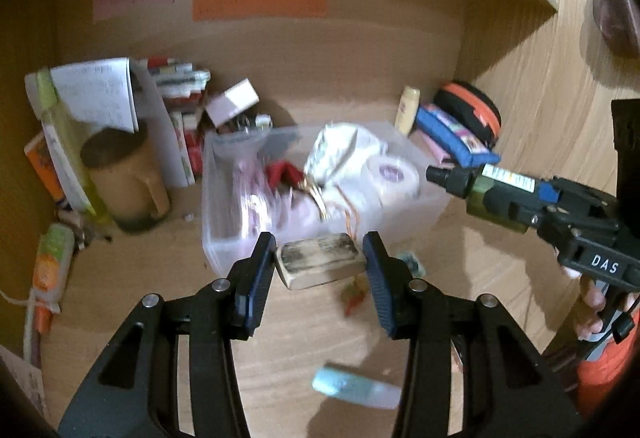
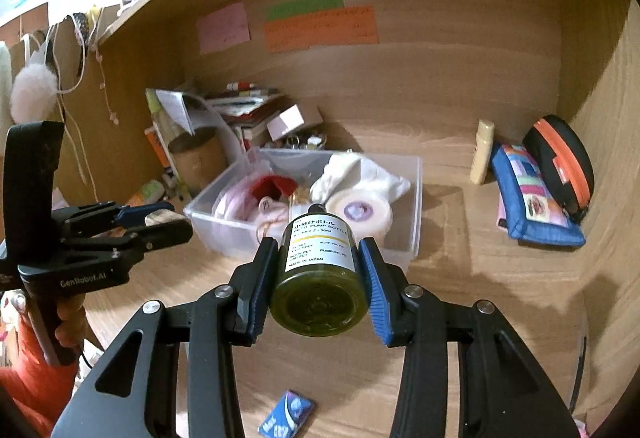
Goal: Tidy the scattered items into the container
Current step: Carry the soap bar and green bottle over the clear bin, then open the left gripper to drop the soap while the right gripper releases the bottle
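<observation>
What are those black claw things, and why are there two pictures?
A person holds two grabber tools, and each has a camera looking along its fingers, so each picture comes from one tool. The left gripper pinches a small wooden block. The right gripper squeezes a green pump bottle. Both hover near a clear plastic bin on a wooden desk, already holding a tape roll and cloth. A blue packet lies loose on the desk.

Translucent plastic container (image 2: pixel 404 242), glossy green bottle (image 2: pixel 320 278) (paper label), worn wood block (image 1: pixel 320 262).
</observation>
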`<state>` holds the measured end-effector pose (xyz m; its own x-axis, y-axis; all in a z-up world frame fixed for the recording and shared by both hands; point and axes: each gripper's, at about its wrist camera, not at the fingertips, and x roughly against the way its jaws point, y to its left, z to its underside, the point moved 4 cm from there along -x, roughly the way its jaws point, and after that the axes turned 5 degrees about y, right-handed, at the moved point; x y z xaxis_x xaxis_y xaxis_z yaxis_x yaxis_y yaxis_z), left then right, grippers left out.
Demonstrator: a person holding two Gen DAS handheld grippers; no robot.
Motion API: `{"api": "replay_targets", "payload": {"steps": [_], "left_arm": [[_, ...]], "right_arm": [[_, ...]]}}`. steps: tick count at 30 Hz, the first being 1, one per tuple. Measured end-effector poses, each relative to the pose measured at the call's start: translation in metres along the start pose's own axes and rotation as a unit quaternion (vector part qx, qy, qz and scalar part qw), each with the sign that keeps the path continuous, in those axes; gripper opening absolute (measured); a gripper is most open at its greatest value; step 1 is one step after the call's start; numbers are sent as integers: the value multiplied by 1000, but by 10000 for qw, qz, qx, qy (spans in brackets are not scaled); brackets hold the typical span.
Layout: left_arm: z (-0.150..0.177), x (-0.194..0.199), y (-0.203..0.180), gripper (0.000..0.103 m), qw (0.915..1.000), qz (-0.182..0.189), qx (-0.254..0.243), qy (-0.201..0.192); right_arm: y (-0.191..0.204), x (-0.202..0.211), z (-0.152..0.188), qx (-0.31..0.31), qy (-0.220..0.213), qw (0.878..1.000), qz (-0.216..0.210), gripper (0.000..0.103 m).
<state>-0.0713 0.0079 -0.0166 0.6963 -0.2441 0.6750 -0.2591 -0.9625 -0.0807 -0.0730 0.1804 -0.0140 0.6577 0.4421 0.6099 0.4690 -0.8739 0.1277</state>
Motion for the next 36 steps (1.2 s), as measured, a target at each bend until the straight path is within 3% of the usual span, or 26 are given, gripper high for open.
{"api": "replay_targets", "payload": {"steps": [6, 17, 26, 36], "left_arm": [[-24, -13, 15, 45, 9999, -111, 82, -39], [-58, -48, 34, 45, 9988, 220, 402, 178], [-70, -90, 44, 45, 9980, 232, 388, 452], [-67, -119, 53, 45, 9964, 287, 415, 680]], "right_arm": [[4, -11, -22, 91, -66, 9999, -39, 38], [12, -67, -49, 265, 237, 9994, -45, 38], [18, -115, -58, 480, 587, 9971, 14, 38], [15, -134, -57, 642, 643, 9957, 182, 38]]}}
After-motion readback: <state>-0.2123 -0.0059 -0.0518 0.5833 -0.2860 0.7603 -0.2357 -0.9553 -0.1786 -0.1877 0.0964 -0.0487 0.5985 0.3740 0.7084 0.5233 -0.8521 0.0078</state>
